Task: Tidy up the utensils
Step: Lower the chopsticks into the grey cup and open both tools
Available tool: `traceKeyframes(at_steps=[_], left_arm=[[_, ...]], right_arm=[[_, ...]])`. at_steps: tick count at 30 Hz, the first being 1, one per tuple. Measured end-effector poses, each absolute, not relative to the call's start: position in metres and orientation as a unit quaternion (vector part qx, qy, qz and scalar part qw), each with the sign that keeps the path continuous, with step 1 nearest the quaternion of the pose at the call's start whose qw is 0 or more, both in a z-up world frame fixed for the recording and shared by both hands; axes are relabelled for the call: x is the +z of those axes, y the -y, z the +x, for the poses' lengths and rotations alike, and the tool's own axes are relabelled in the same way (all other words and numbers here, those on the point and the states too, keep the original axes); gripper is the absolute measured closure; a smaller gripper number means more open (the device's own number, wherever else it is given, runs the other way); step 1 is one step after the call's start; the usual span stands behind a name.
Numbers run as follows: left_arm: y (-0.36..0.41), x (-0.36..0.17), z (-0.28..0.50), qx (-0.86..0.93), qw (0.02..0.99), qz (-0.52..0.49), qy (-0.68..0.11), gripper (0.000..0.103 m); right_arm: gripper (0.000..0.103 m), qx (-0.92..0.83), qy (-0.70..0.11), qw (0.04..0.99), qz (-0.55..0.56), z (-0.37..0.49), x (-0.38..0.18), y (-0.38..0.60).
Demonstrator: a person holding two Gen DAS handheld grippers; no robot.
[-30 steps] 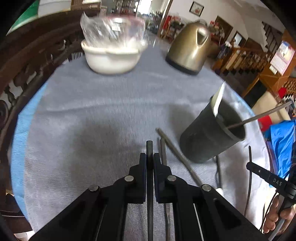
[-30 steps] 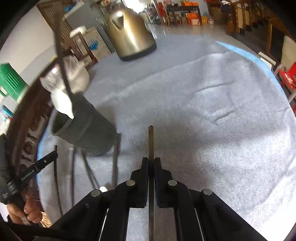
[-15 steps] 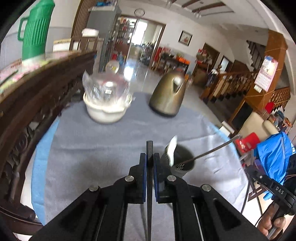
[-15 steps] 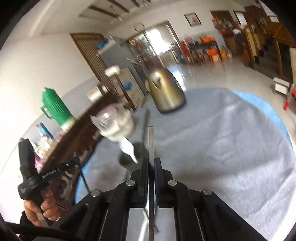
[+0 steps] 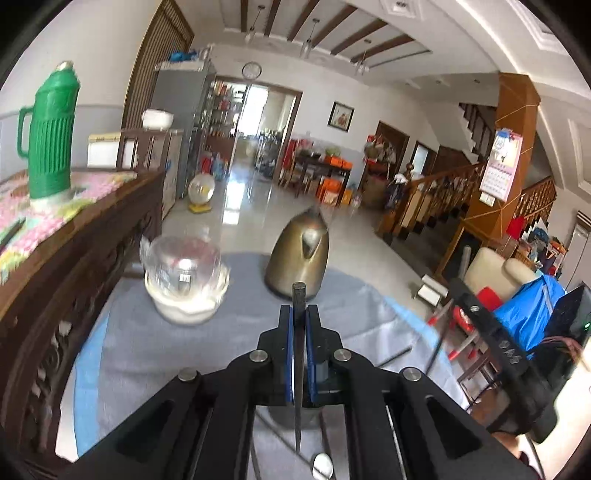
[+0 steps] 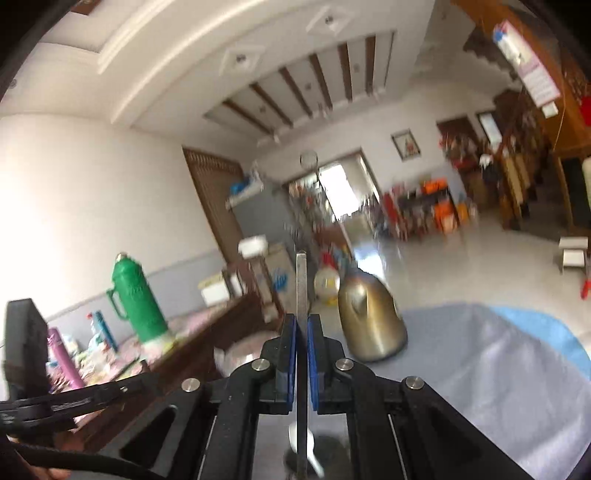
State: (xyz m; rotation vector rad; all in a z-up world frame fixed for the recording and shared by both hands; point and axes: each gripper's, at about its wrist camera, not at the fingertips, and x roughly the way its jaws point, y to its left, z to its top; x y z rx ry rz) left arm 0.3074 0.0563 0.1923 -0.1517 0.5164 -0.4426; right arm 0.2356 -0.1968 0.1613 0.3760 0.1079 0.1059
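left wrist view: left gripper (image 5: 299, 321) clamped on dark chopstick (image 5: 298, 295), bronze kettle (image 5: 299, 254) just beyond tip, white bowl (image 5: 186, 295) ahead-left; right gripper (image 6: 302, 332) clamped on grey chopstick (image 6: 301, 280), kettle ahead-right

A bright hall with a glossy tiled floor (image 5: 255, 206), white walls, a beamed ceiling (image 5: 325, 29), a wooden staircase (image 5: 443, 192) and a carved sideboard (image 5: 74, 243).

The right hand-held gripper (image 6: 302, 328) clamps a thin dark utensil (image 6: 301, 280) upright.
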Motion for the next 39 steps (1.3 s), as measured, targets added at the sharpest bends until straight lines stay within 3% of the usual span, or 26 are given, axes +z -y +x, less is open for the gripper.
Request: traceKeyframes(at_steps=[6, 12, 20, 34, 39], left_arm=[[-0.054, 0.218, 0.322, -0.204, 0.954, -0.096, -0.198, 0.096], [-0.046, 0.198, 0.341, -0.175, 0.964, -0.115, -0.166, 0.096], [-0.053, 0.156, 0.359, -0.168, 0.958, -0.128, -0.197, 0.095], [-0.061, 0.163, 0.338, -0.168, 0.956, -0.11, -0.212, 0.097], [-0.048, 0.151, 0.348, -0.19, 0.944, -0.085, -0.257, 0.097]], right_arm=[[0.097, -0.008, 0.023, 0.984, 0.174, 0.254, 0.176, 0.176], [0.097, -0.047, 0.032, 0.987, 0.148, 0.296, 0.162, 0.147], [0.097, -0.041, -0.025, 0.994, 0.102, 0.32, 0.127, 0.125], [0.097, -0.007, -0.098, 0.992, 0.084, 0.294, 0.1, 0.133], [0.095, 0.004, -0.148, 0.985, 0.093, 0.297, 0.094, 0.135]])
